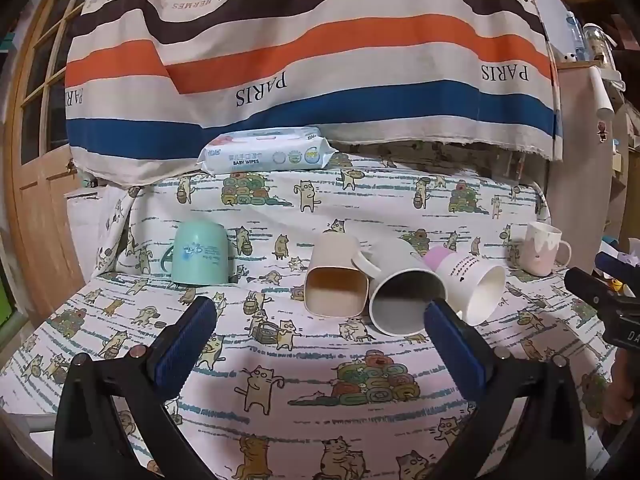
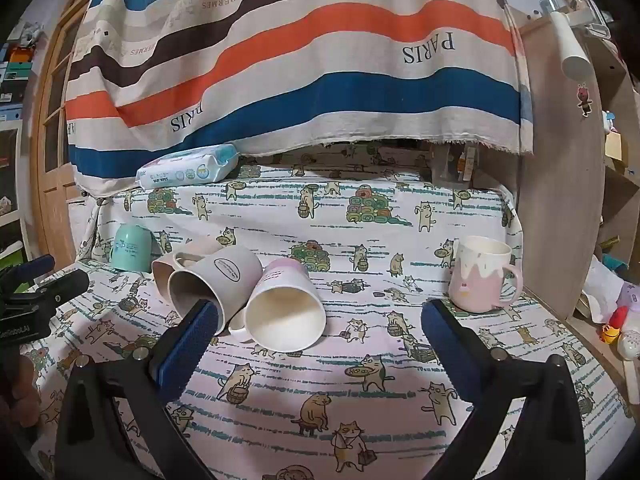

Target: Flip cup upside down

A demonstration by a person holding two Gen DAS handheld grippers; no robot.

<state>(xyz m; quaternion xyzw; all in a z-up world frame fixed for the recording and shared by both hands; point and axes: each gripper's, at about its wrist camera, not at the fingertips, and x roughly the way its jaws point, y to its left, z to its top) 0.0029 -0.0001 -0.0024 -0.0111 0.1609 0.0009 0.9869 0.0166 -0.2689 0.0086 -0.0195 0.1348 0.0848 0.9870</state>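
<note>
Left wrist view: the cat-print tablecloth (image 1: 304, 364) carries three cups lying on their sides mid-surface, a beige cup (image 1: 334, 276), a grey cup (image 1: 404, 288) and a white cup (image 1: 476, 284), just ahead of the left gripper (image 1: 320, 314), which gapes wide and empty. A mint cup (image 1: 198, 252) stands inverted near the left edge, a pink mug (image 2: 480, 276) upright near the right edge. The right gripper (image 2: 320, 316) is likewise spread and empty.

Pink-and-white mug (image 2: 482, 276) stands upright (handle right) on cloth
</note>
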